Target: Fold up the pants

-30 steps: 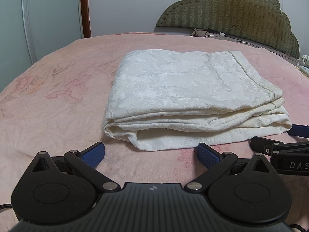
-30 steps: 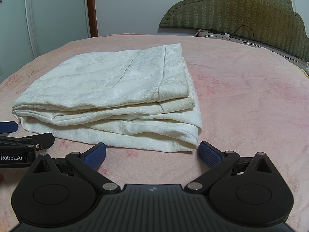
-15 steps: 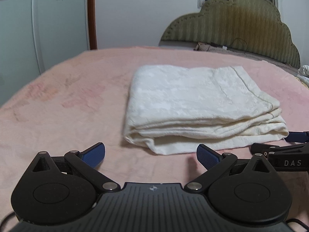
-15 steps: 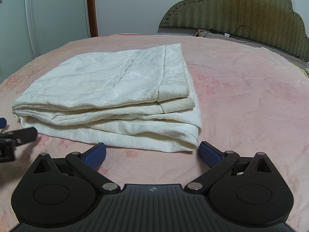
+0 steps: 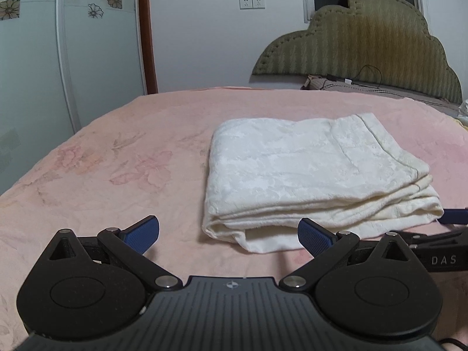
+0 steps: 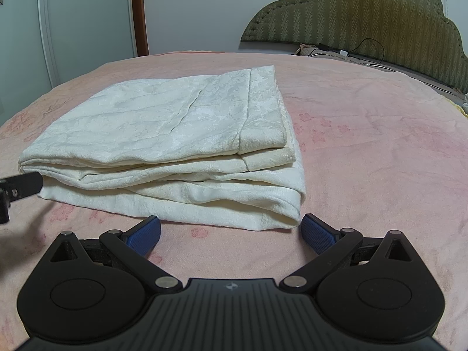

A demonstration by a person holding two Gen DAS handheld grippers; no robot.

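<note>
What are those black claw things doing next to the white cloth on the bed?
A person holds two grippers and is folding pants. The cream pants already lie in a neat folded stack on the pink bedspread. The left gripper and the right gripper both sit just in front of the stack, jaws wide open, holding nothing.
</note>
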